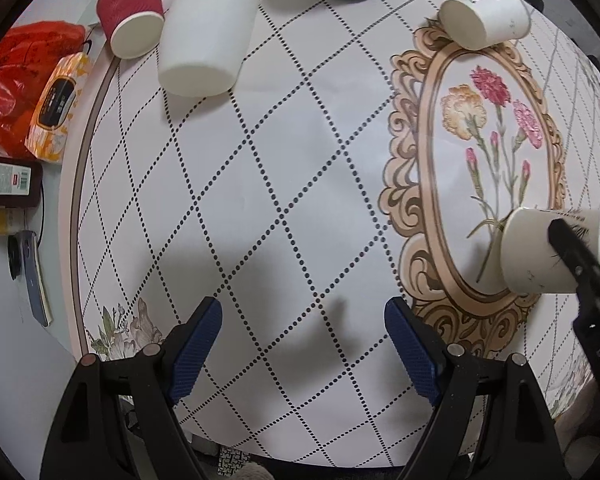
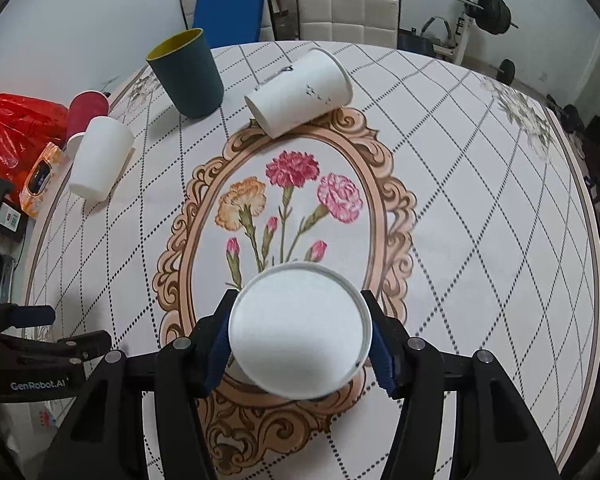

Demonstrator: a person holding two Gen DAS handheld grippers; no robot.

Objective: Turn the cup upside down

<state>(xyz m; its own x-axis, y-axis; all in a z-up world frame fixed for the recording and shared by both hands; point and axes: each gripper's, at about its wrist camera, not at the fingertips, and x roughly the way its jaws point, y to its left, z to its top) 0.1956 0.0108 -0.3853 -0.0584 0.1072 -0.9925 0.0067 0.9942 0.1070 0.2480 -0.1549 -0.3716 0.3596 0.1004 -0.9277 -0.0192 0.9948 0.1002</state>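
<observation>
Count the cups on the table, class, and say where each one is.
5. A red cup and a white cup at the left edge, a dark green cup upright at the back, a white paper cup beside it, and the held cup in the right gripper.

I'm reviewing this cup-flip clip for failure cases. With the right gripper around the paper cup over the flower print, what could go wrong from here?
1. The right gripper holds the thin white paper cup by its sides, base toward the camera; squeezing harder could crush it, or it could slip out.
2. In the left wrist view the cup sits tilted on the tablecloth; released like this, it might tip over rather than settle upside down.
</observation>
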